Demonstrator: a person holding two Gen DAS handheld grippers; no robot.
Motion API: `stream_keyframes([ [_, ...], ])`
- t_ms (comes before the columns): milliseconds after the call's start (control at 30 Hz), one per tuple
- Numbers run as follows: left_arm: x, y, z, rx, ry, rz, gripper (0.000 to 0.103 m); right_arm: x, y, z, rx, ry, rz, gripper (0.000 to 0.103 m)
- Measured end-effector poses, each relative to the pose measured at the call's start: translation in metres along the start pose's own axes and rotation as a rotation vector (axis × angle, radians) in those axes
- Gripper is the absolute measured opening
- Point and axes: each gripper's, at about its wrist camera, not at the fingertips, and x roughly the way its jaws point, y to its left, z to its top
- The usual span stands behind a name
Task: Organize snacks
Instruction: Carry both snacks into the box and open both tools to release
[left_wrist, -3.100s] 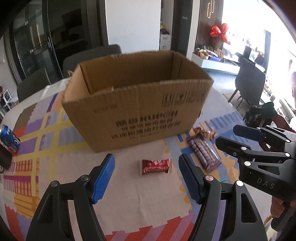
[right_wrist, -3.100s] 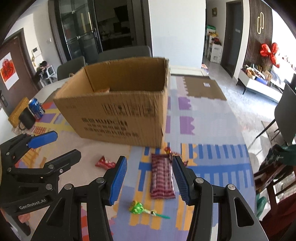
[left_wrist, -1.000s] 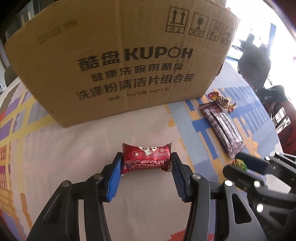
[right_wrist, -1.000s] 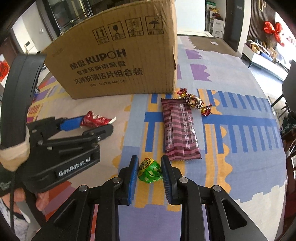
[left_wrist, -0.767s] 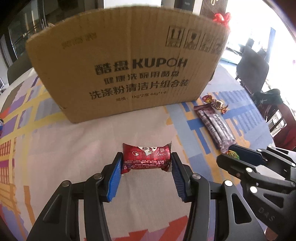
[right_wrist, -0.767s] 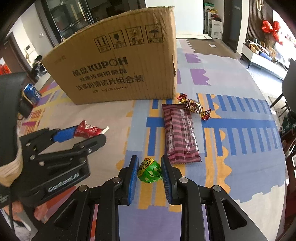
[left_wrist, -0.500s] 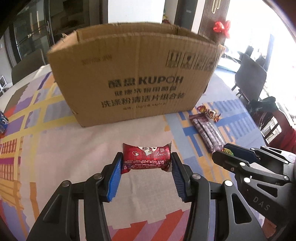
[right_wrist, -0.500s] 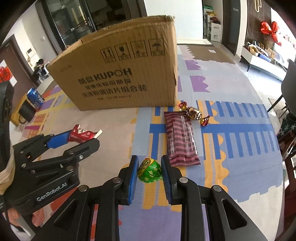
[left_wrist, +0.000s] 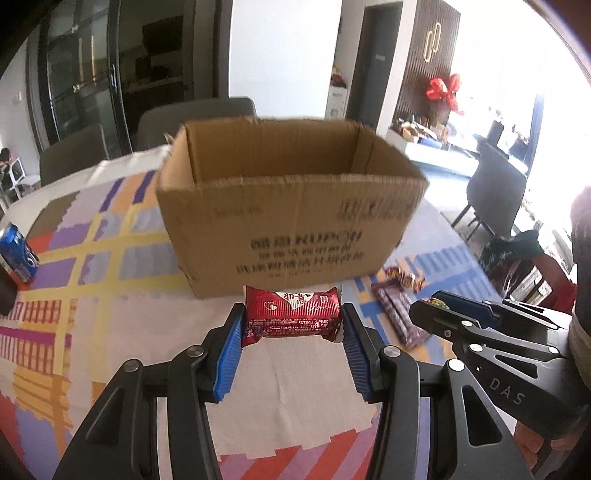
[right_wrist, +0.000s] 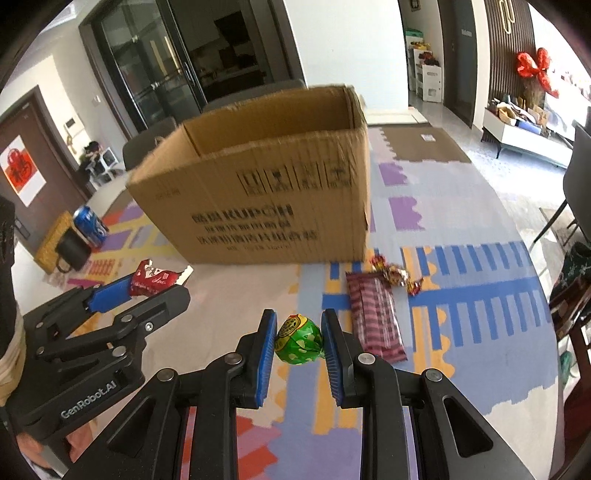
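Observation:
My left gripper (left_wrist: 291, 317) is shut on a red wrapped snack (left_wrist: 291, 314), held end to end above the table, in front of the open cardboard box (left_wrist: 291, 221). In the right wrist view that left gripper (right_wrist: 122, 284) shows at the left with the red snack (right_wrist: 155, 278). My right gripper (right_wrist: 299, 339) is shut on a green wrapped candy (right_wrist: 300, 339), also raised off the table before the cardboard box (right_wrist: 258, 199). On the cloth lie a maroon striped snack bar (right_wrist: 376, 317) and small foil candies (right_wrist: 395, 275) near the box's right corner.
The round table wears a colourful patterned cloth (right_wrist: 461, 295). A blue drink can (right_wrist: 88, 221) and a dark cup (right_wrist: 72, 251) stand at the far left. Grey chairs (left_wrist: 195, 118) stand behind the box. The table edge falls away on the right.
Both grippers have risen with their snacks, so the box's open top has come into view. The grips are unchanged.

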Motion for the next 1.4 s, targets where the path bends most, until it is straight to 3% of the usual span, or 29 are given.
stream_keyframes([
  [700, -0.037, 0.016, 0.056, -0.003, -0.147, 0.083, 0.05, -0.034, 0.036, 0.068, -0.084, -0.181, 0.03, 0.026],
  [1400, -0.003, 0.023, 0.111, 0.019, -0.142, 0.133, 0.05, -0.018, 0.039, 0.127, -0.137, -0.215, 0.02, 0.026],
])
